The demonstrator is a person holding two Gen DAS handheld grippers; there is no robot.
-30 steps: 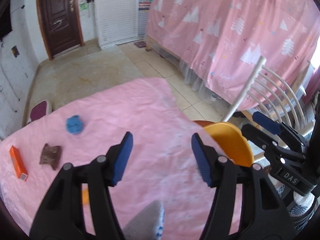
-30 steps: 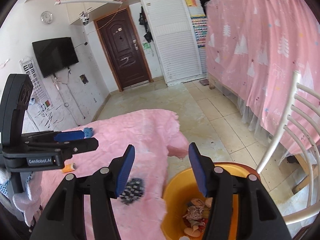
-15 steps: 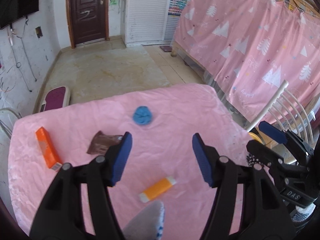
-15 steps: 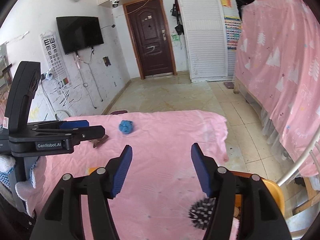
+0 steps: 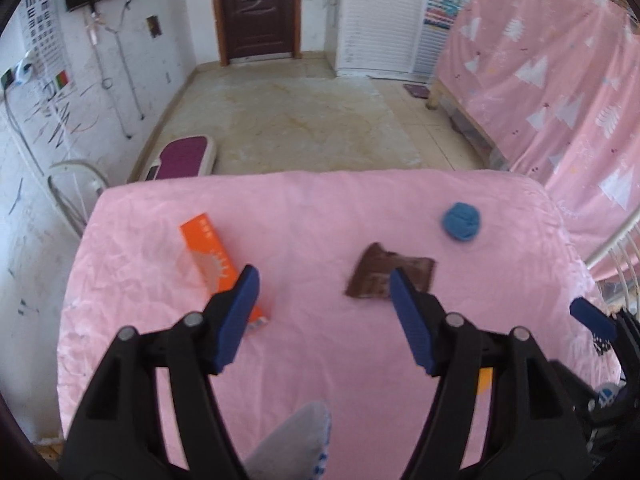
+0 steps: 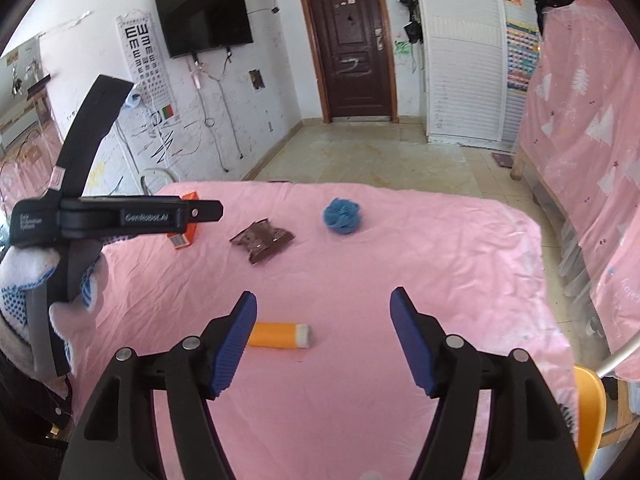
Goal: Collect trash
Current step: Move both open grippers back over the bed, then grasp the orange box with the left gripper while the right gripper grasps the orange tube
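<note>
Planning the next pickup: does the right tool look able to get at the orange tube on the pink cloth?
Probably yes: the right tool is open, and the orange tube lies bare just ahead of it.

Both wrist views look steeply down, near above pink-covered table [image 5: 320,208]; share brown wrapper [image 6: 262,240].

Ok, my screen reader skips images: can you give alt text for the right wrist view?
The right hand-held gripper, open and empty, hangs over a pink tablecloth with an orange tube just ahead between its fingers. Farther off lie a brown wrapper, a blue ball and an orange box, with the left hand-held gripper alongside.
</note>
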